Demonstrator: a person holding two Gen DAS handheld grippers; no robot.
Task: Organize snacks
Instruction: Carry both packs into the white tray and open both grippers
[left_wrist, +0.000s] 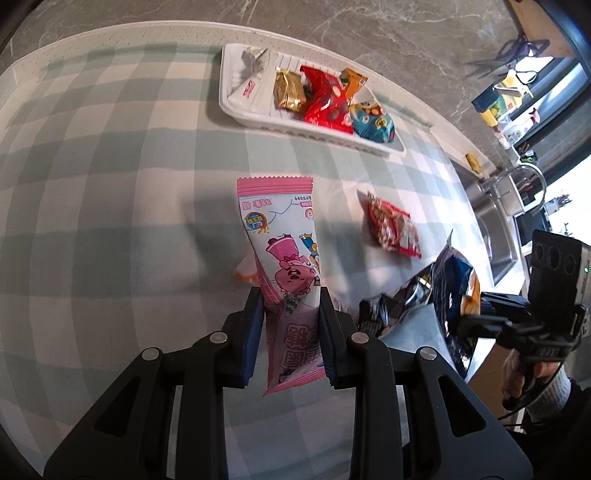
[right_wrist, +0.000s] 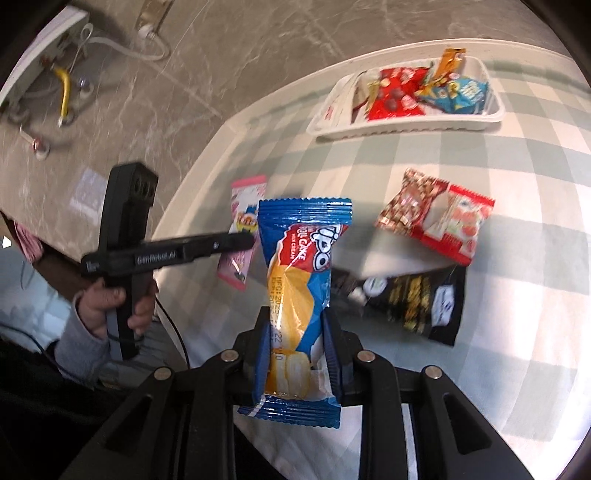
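Observation:
My left gripper (left_wrist: 290, 295) is shut on a pink cartoon snack packet (left_wrist: 284, 254), held above the checked tablecloth; the packet also shows in the right wrist view (right_wrist: 242, 229). My right gripper (right_wrist: 295, 317) is shut on a blue roll-cake packet (right_wrist: 299, 280); in the left wrist view it shows at the right (left_wrist: 456, 295). A white tray (left_wrist: 236, 107) at the far side holds several snacks; it also shows in the right wrist view (right_wrist: 406, 127). A red snack bag (left_wrist: 393, 227) and a black bag (right_wrist: 421, 302) lie on the cloth.
The green-and-white checked tablecloth (left_wrist: 110, 184) covers the table. A small orange packet (left_wrist: 246, 271) lies behind the pink one. A steel sink and tap (left_wrist: 517, 199) stand at the right. The marble floor (right_wrist: 221, 55) with cables lies beyond the table edge.

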